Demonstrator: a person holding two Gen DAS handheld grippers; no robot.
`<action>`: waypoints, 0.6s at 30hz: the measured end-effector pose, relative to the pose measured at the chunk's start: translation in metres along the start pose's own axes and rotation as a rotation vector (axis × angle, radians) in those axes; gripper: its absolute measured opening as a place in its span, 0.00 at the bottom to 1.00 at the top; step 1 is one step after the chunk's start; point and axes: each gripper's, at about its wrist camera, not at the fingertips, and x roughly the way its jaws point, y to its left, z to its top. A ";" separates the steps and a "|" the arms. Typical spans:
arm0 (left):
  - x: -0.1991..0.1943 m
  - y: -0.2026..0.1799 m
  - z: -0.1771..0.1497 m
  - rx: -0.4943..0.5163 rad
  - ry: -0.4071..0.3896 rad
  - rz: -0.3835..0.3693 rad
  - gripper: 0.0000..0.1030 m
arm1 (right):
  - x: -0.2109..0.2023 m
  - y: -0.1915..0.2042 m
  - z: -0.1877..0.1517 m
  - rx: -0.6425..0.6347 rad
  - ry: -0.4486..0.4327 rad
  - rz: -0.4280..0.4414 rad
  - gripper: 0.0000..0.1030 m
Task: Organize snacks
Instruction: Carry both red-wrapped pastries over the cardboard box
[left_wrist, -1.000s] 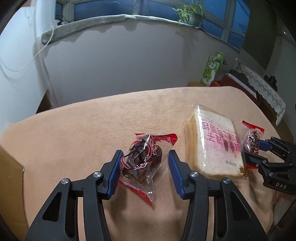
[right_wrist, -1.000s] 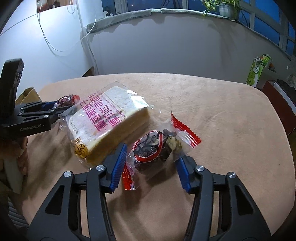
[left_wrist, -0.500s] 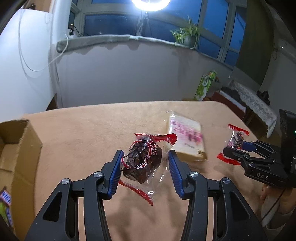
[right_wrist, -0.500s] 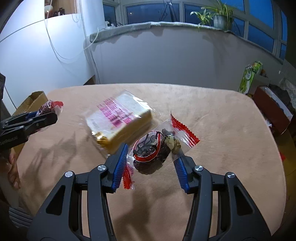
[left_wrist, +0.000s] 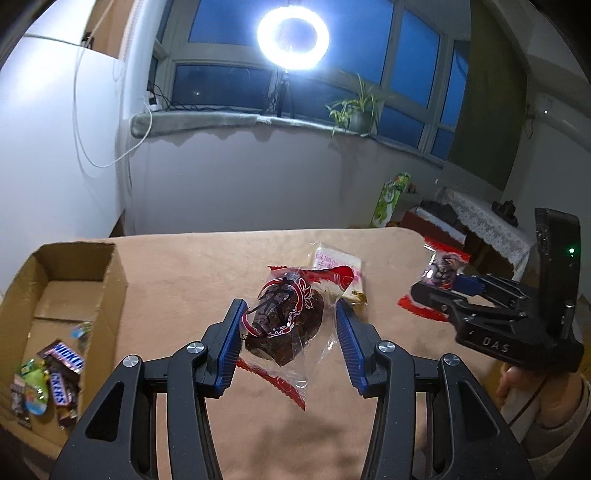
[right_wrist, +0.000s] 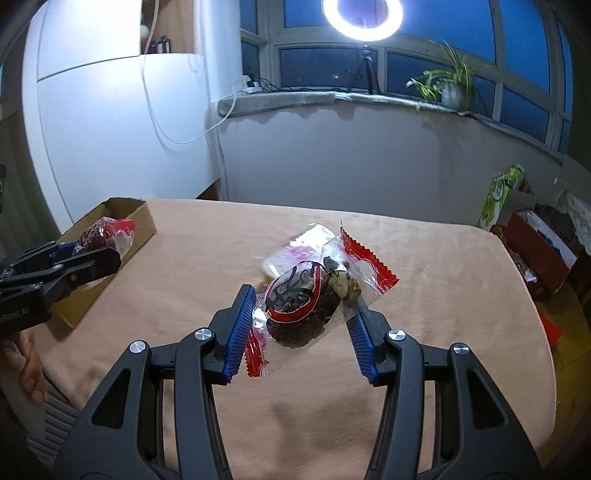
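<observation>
Clear snack packet (left_wrist: 284, 325) clamped between left fingers (left_wrist: 231, 347).

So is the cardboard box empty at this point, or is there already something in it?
Not empty. The left wrist view shows the cardboard box open-topped, with several wrapped candy bars lying at its near end; the far end's floor is bare.

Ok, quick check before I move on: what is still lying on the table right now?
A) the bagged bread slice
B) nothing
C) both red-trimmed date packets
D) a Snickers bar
A: the bagged bread slice lies alone on the tan tablecloth; each date packet hangs clamped in a gripper, left gripper and right gripper, and the Snickers bars sit in the cardboard box.
</observation>
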 end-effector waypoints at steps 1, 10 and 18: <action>-0.004 0.002 -0.001 -0.002 -0.005 -0.001 0.46 | -0.002 0.008 0.001 -0.012 0.002 -0.003 0.50; -0.045 0.026 -0.007 -0.016 -0.063 -0.042 0.46 | -0.006 0.070 0.012 -0.094 0.004 -0.008 0.50; -0.068 0.056 -0.006 -0.032 -0.108 -0.039 0.46 | 0.004 0.131 0.036 -0.183 -0.004 0.015 0.50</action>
